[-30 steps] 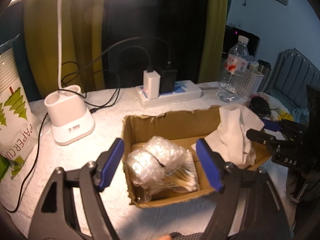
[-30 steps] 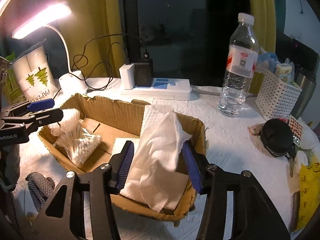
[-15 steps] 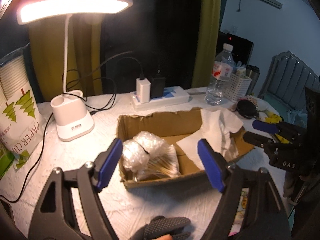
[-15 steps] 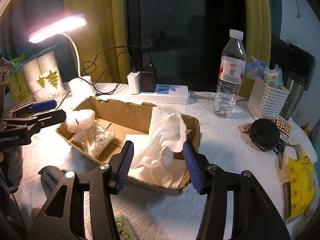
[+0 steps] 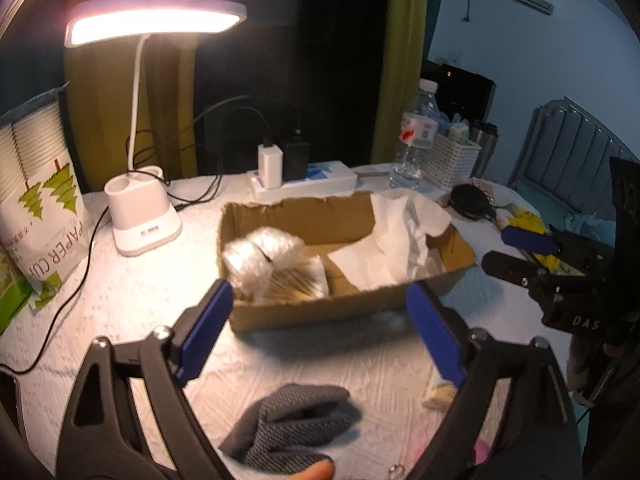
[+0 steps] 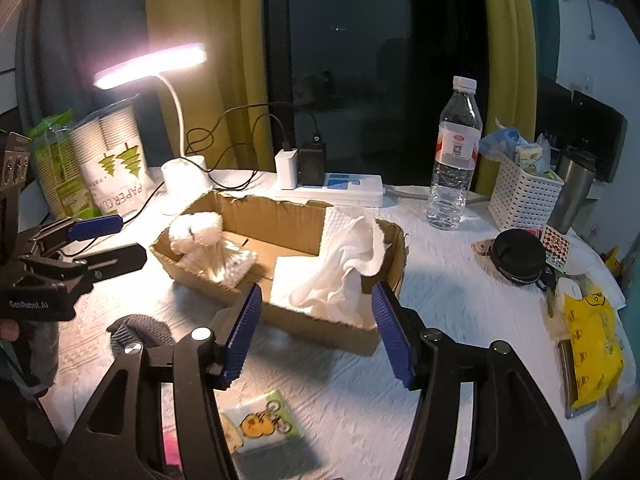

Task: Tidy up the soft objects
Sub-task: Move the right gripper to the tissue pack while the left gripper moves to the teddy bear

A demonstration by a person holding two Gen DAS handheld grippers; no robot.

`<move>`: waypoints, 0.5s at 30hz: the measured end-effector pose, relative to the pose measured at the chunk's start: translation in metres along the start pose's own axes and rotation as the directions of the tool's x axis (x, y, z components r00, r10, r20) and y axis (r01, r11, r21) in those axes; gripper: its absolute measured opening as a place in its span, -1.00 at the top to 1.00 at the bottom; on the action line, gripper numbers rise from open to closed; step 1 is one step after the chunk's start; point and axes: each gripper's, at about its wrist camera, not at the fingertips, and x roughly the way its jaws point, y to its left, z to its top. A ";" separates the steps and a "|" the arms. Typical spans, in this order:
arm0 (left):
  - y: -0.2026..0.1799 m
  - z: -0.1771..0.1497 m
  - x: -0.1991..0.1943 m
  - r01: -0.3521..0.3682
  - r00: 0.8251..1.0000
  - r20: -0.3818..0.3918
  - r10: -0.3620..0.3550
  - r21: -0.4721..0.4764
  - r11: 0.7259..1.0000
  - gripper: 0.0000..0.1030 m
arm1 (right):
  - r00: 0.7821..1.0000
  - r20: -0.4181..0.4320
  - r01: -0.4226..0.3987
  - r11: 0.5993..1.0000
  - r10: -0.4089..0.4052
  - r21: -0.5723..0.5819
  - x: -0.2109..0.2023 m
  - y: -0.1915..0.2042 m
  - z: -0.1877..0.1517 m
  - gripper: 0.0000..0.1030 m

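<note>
Holding two items, the cardboard box [image 5: 344, 304] sits mid-table: a bag of cotton swabs [image 5: 276, 268] at its left end, white tissue [image 5: 400, 236] draped over its right end. Box long axis runs left-right. Left gripper [image 5: 320, 336] gapes wide, empty, above a grey glove [image 5: 296, 424].

Right-wrist view: same box [image 6: 320, 324], swabs [image 6: 212, 248] far-left, tissue [image 6: 344, 268] near-right corner. Right gripper [image 6: 316, 328] wide, empty.

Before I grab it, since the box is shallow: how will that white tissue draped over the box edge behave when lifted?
The white tissue looks crumpled and drapes over the cardboard box wall, so it is probably floppy and very light. It will likely sag and unfold rather than keep its shape. Being thin, it may tear if it snags on the ragged rim.
</note>
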 end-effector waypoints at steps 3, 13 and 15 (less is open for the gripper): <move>-0.003 -0.007 -0.005 0.003 1.000 -0.004 -0.003 -0.001 1.000 -0.75 | 1.000 0.000 -0.008 1.000 0.008 -0.006 -0.007 0.007 -0.006 -0.27; -0.006 -0.030 -0.013 0.001 0.999 -0.041 -0.002 -0.012 1.000 -0.75 | 0.999 -0.024 -0.027 0.999 0.027 -0.034 -0.014 0.022 -0.031 -0.50; -0.006 -0.035 -0.016 0.000 0.999 -0.046 -0.001 -0.011 1.000 -0.75 | 0.999 -0.028 -0.031 0.999 0.030 -0.044 -0.013 0.025 -0.035 -0.50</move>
